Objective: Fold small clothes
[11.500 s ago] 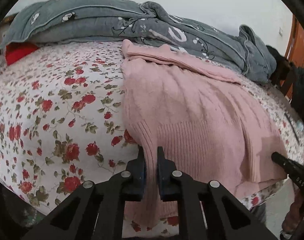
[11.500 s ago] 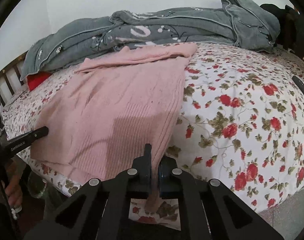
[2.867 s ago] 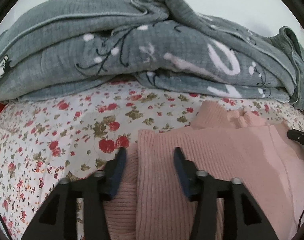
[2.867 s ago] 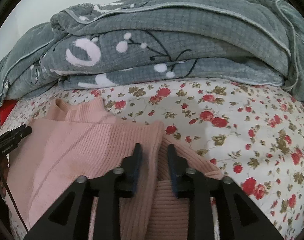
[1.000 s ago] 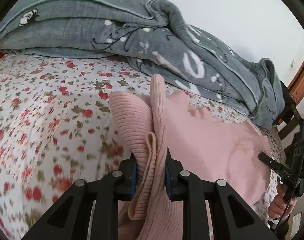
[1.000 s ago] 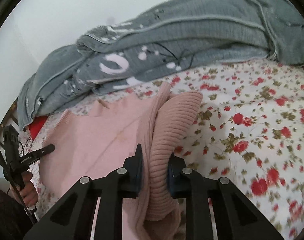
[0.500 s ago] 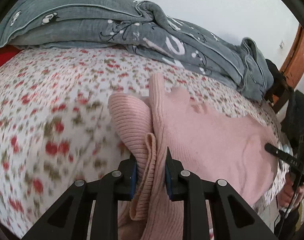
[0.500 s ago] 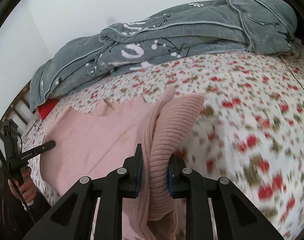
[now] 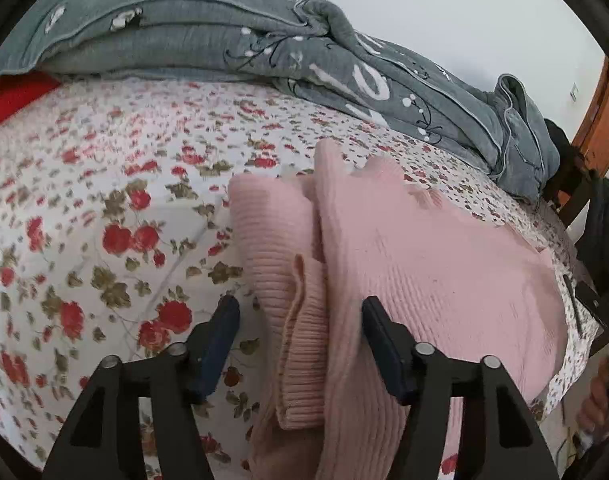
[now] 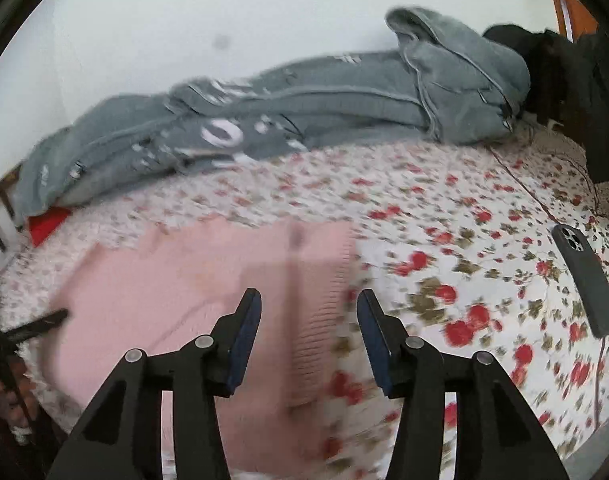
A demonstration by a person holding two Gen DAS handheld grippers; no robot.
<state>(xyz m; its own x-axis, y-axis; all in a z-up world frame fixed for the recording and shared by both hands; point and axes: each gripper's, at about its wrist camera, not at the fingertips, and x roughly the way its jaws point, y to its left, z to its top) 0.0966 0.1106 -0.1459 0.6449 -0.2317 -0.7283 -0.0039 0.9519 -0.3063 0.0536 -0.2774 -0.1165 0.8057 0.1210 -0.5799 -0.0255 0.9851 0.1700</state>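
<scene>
Left wrist: left gripper [image 9: 300,332] jaws released, straddling bunched sleeve of pink sweater [image 9: 424,272] on bed [image 9: 84,208].
Right wrist: right gripper [image 10: 308,330] jaws released above sweater edge; blurred.
Advice: flatten bunched sleeve before next fold.

A bed [image 9: 104,184] under a white sheet printed with red roses fills the room's middle. Along the bed's far side a grey quilt [image 9: 208,36] lies heaped against a plain white wall [image 10: 184,32], with a red cushion [image 9: 16,94] tucked beneath the quilt's left end. A dark phone [image 10: 586,280] rests on the bed's right part. Brown wooden furniture [image 9: 602,120] stands past the quilt's right end.
</scene>
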